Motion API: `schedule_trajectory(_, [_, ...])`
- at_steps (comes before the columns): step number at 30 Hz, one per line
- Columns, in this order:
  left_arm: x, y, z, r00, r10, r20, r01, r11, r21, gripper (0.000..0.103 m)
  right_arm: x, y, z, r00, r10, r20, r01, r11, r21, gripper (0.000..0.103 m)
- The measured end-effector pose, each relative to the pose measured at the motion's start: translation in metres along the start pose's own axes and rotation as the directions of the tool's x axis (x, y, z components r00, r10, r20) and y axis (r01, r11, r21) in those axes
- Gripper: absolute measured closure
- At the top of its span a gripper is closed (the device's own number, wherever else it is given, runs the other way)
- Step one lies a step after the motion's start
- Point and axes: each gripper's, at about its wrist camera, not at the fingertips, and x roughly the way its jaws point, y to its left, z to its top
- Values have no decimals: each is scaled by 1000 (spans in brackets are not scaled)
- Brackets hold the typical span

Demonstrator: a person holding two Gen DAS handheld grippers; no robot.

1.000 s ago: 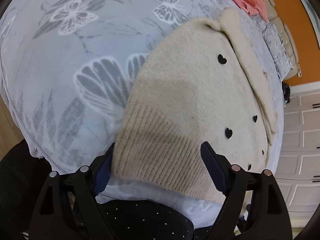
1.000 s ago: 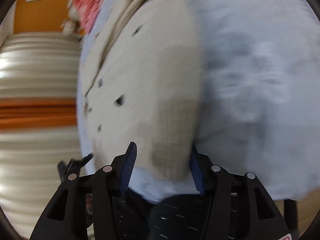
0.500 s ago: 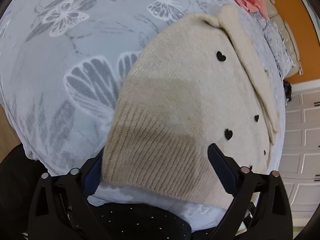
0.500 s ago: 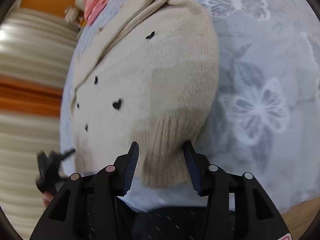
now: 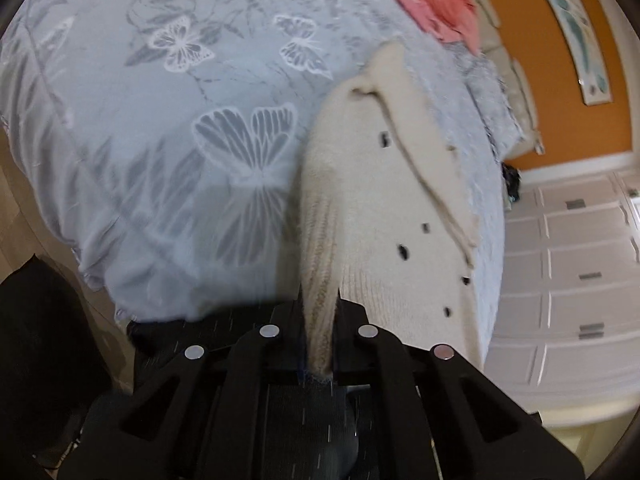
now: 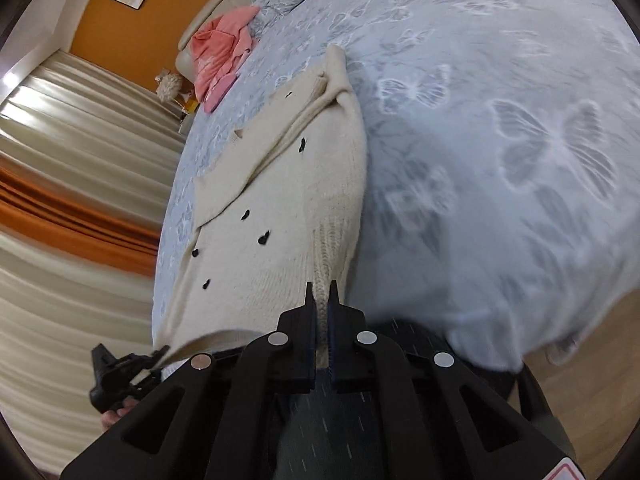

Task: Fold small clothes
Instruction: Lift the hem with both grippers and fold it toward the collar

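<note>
Cream knitted cardigan [image 5: 384, 208] with small black heart-shaped buttons lies on a bed under a pale grey-blue butterfly-print bedspread [image 5: 168, 128], its ribbed hem lifted off the cover at the near edge. Seen from the left wrist, the left tongs [image 5: 320, 320] are clamped together on a gathered bunch of that ribbed hem, the knit standing up in a ridge between the black fingers. A pink garment [image 5: 436, 4] sits crumpled at the far end of the bed, below an orange wall [image 5: 560, 92]; white panelled cabinet doors [image 5: 576, 272] fill the right side.

From the right wrist, the right tongs [image 6: 322, 312] are likewise closed on the cardigan's [image 6: 280, 208] hem at its other corner, the ribbing pinched tight between the pads. The left tongs [image 6: 120, 372] show at lower left, gripping the hem's opposite end. The pink garment [image 6: 220, 56] lies near the headboard, with cream and orange curtains [image 6: 72, 208] hanging along the left.
</note>
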Motion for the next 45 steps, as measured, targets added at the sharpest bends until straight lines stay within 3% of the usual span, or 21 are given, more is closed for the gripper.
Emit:
schedule_trajectory(4, [-29, 11, -33, 1000, -4, -29, 5, 999, 35, 97, -22, -11, -41, 999, -22, -33, 22, 1000, -4, 99])
schedule_trajectory(8, [-50, 26, -62, 998, -30, -47, 29, 999, -14, 97, -47, -16, -68, 999, -9, -30, 10, 999, 35, 99])
schedule_trajectory(14, [-90, -8, -59, 995, -97, 36, 96, 994, 44, 97, -86, 2, -53, 994, 80, 74, -83, 996, 28, 99])
schedule_trajectory(17, [-96, -43, -27, 984, -151, 95, 141, 984, 106, 97, -90, 23, -3, 980, 132, 150, -128, 991, -40, 99])
schedule_trajectory(19, [-88, -75, 8, 978, -149, 149, 121, 976, 182, 96, -83, 32, 28, 971, 149, 185, -141, 988, -58, 99])
schedule_trajectory(23, [-51, -117, 69, 969, -142, 203, 94, 969, 228, 96, -36, 49, 113, 962, 136, 236, -120, 989, -80, 99])
schedule_trajectory(28, [29, -159, 141, 971, -41, 236, -15, 972, 233, 96, 57, 59, 203, 978, 67, 198, -63, 998, -29, 99])
schedule_trajectory(31, [98, -175, 188, 972, 34, 230, -85, 973, 215, 95, 107, 54, 239, 986, 30, 164, -33, 999, 15, 98])
schedule_trajectory(34, [153, -171, 215, 975, 104, 194, -141, 973, 184, 85, 154, 45, 269, 983, -118, 139, 116, 993, 26, 90])
schedule_trajectory(35, [170, -167, 223, 968, 171, 183, -200, 967, 157, 76, 160, 45, 273, 970, -187, 153, 188, 982, 6, 90])
schedule_trajectory(36, [176, -162, 227, 960, 207, 187, -233, 963, 135, 72, 160, 47, 274, 966, -199, 165, 205, 978, -23, 90])
schedule_trajectory(37, [175, -157, 230, 962, 190, 198, -217, 968, 125, 67, 157, 50, 271, 965, -195, 174, 206, 977, -48, 89])
schedule_trajectory(39, [162, -149, 224, 965, 145, 219, -179, 973, 143, 46, 150, 57, 253, 967, -187, 171, 215, 962, -166, 68])
schedule_trajectory(40, [157, -146, 219, 964, 135, 227, -173, 973, 155, 41, 150, 58, 243, 967, -190, 167, 224, 951, -215, 62])
schedule_trajectory(41, [147, -142, 208, 964, 115, 242, -164, 968, 192, 35, 153, 63, 225, 966, -207, 153, 245, 920, -305, 58])
schedule_trajectory(45, [144, -129, 171, 963, 138, 233, -205, 934, 292, 32, 190, 72, 189, 945, -316, 84, 313, 801, -510, 58])
